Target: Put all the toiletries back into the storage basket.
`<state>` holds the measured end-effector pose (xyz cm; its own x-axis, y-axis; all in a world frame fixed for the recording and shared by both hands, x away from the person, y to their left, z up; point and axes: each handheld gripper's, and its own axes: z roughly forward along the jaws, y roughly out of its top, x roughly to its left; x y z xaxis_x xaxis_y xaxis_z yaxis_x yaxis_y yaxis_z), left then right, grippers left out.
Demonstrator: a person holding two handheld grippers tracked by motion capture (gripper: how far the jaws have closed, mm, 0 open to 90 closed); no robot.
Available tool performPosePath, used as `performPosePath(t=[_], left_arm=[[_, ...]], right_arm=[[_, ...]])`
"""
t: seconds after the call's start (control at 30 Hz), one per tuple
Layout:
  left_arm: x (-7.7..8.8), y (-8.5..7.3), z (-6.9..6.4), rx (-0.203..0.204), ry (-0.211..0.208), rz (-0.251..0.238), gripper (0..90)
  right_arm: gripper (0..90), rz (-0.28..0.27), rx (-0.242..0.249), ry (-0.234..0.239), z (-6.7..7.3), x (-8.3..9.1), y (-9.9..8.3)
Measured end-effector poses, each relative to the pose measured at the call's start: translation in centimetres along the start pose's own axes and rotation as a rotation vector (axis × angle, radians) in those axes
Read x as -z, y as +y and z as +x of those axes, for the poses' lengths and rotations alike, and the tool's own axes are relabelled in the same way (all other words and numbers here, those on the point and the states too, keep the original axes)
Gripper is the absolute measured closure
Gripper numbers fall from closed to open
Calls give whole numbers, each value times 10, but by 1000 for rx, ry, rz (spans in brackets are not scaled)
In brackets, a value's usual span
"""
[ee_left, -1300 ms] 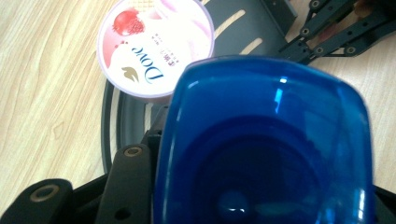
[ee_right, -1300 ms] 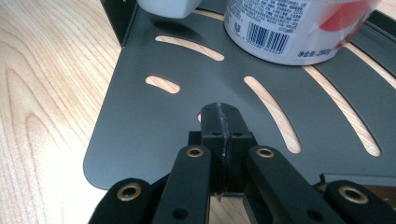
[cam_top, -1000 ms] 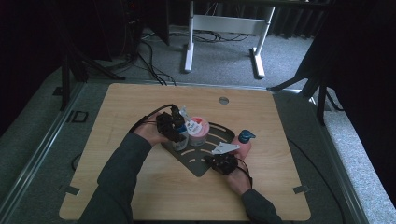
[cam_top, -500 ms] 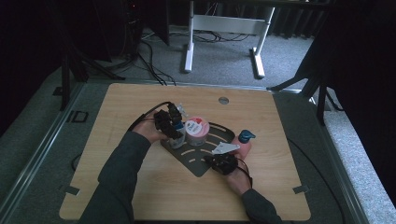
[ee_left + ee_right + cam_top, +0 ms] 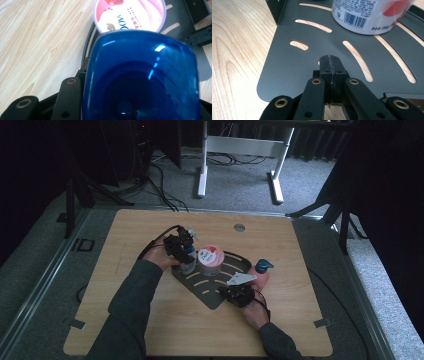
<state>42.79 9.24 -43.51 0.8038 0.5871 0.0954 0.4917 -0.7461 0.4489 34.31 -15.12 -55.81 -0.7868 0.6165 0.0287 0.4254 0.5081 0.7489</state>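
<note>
The left gripper [image 5: 184,251] has its jaws clamped on a blue-capped bottle [image 5: 141,77], held upright over the dark slotted rack [image 5: 210,292] just beside the pink Dove tub [image 5: 210,259], likely to stand it there. The right gripper [image 5: 330,65], jaws pressed together, pins the rack's near edge to the worktop [image 5: 150,320], probably to stop it sliding.

A blue-capped clear bottle [image 5: 188,260] stands upright on the slotted black tray [image 5: 210,295], just beside the pink tub [image 5: 210,260].
</note>
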Motion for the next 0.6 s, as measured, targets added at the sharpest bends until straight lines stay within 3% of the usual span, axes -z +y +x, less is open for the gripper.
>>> performPosePath(t=[0.33,0.6], left_arm=[[-8,2,6,30,17,-5,553],[-12,3,10,20,22,-23,553]], right_arm=[[900,1,0,1,0,0,0],[900,1,3,5,0,0,0]])
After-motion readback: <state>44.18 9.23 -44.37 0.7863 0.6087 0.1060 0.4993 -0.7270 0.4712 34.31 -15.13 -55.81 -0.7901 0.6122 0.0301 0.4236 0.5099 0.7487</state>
